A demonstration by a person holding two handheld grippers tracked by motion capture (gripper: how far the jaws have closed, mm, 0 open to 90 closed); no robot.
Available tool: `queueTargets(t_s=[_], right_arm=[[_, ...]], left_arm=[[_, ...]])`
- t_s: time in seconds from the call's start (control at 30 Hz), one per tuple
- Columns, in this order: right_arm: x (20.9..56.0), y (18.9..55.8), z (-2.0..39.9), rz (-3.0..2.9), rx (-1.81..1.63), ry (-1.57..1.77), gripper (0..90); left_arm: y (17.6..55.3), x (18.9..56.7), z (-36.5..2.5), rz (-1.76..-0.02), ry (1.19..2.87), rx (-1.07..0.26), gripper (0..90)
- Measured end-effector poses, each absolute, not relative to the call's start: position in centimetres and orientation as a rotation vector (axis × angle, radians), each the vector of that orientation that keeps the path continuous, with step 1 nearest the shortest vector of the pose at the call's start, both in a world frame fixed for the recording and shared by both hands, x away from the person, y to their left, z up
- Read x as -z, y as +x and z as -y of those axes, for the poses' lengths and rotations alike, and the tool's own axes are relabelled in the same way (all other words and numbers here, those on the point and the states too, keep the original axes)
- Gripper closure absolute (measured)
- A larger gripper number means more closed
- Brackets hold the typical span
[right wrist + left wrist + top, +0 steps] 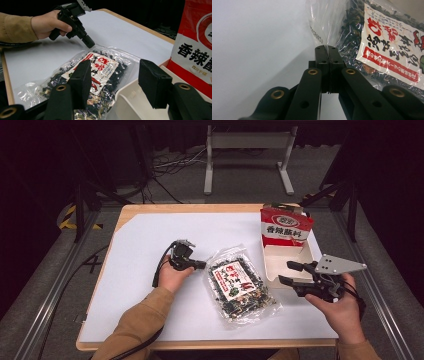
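Evidently, the left gripper [328, 47] was found closed on the clear edge of the seaweed packet [239, 284], flat on the table [145, 235]; the right gripper [117, 75] was held open, empty, beside the white box [287, 260]. Lifting and boxing remained undone.

Both forearms wear tan long sleeves [137, 320]. The left gripper [327, 51] is matte black, with brass-ringed pivot holes along its linkage arms and a black cable looping off at 7 o'clock. The right gripper [288, 273] carries a grey three-cornered plate dotted with small holes.
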State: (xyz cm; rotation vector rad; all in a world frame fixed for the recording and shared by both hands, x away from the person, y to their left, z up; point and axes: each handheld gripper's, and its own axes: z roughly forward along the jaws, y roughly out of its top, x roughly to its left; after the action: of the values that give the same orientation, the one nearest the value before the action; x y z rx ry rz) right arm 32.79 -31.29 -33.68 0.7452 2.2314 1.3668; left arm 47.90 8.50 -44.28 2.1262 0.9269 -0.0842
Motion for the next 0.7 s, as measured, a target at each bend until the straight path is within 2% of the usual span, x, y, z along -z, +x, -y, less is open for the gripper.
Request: queueTargets(t_s=[0.27, 0.7], right_arm=[[33.6, 32.7, 31.5, -2.223, -1.375, 0.751, 43.8], [33.5, 32.9, 31.3, -2.225, -1.381, 0.749, 43.9]], left_arm=[[47.3, 42.2, -9.0, -0.865, 2.114, 0.056, 89.6], [45.6, 37.7, -11.1, -0.775, 2.058, -0.061, 89.6]])
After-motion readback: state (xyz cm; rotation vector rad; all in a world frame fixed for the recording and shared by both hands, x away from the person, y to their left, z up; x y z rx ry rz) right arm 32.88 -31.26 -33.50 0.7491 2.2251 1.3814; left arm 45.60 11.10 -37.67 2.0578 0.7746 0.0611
